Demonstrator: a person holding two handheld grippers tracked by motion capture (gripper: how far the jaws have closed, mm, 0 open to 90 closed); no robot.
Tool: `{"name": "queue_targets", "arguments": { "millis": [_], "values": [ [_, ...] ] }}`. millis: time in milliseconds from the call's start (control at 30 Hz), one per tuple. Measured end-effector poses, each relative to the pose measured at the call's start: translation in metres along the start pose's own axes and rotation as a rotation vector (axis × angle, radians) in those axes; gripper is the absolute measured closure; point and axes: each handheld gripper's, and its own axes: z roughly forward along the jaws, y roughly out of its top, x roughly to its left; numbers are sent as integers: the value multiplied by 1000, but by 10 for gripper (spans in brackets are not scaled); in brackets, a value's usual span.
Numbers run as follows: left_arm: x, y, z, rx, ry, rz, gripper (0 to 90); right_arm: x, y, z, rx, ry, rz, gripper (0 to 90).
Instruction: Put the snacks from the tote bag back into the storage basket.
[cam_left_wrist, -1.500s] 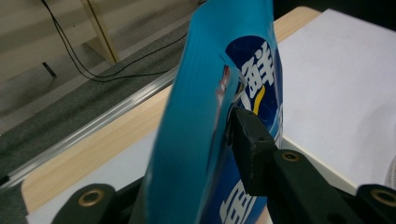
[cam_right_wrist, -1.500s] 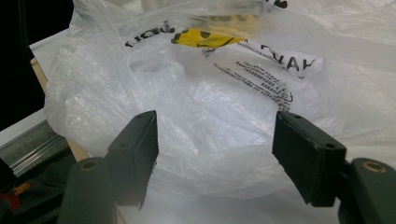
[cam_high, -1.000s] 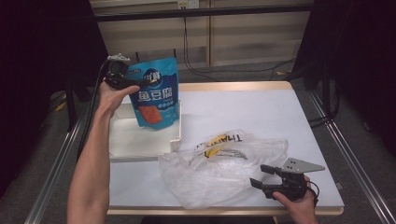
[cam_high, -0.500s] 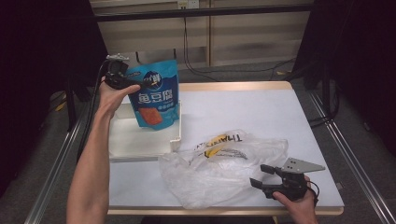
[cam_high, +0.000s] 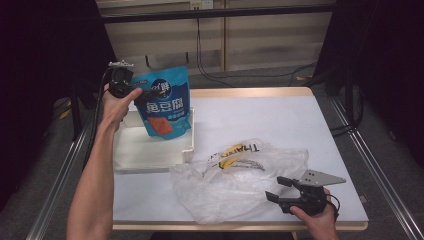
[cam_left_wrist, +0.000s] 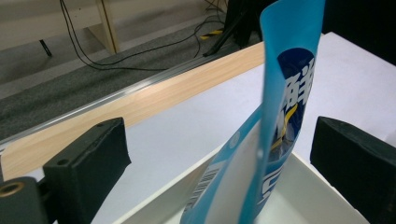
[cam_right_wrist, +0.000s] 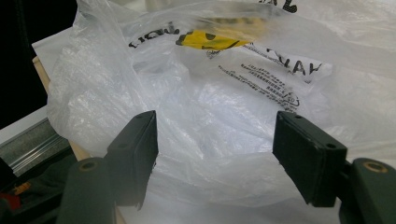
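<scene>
My left tool (cam_high: 142, 95) has just been opening, its jaws now clear of the blue pouch (cam_high: 166, 102) between them, above the white tray (cam_high: 150, 152). My right tool (cam_high: 277, 189) gapes beside the plastic bag (cam_high: 230, 182).

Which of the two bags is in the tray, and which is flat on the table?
The blue pouch stands in the white tray, between the just-opened left gripper jaws. The clear plastic bag lies crumpled on the table.
</scene>
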Motion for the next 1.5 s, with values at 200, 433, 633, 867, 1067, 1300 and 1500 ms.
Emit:
{"name": "queue_targets", "arguments": {
  "millis": [200, 433, 633, 867, 1067, 1300, 1500],
  "values": [
    [3, -8, -4, -10, 3, 9, 31, 0, 0, 0, 3, -1, 3, 307],
    [0, -13, -8, 3, 4, 27, 30, 0, 0, 0, 5, -1, 0, 306],
    [-3, -20, -19, -39, 34, 28, 37, 1, 0, -2, -1, -7, 2, 306],
    [-6, -31, -37, -44, 38, 6, 48, 1, 0, -1, 0, -8, -2, 306],
    [-12, -45, -51, -76, 47, 27, 51, -1, 1, -1, -7, -17, -1, 306],
    [-22, -64, -69, -136, 39, 8, 29, -1, 1, -3, -14, -25, -1, 306],
    [-43, -73, -85, -141, 47, 81, 52, -2, 1, -6, -25, -33, -2, 305]
  ]
}}
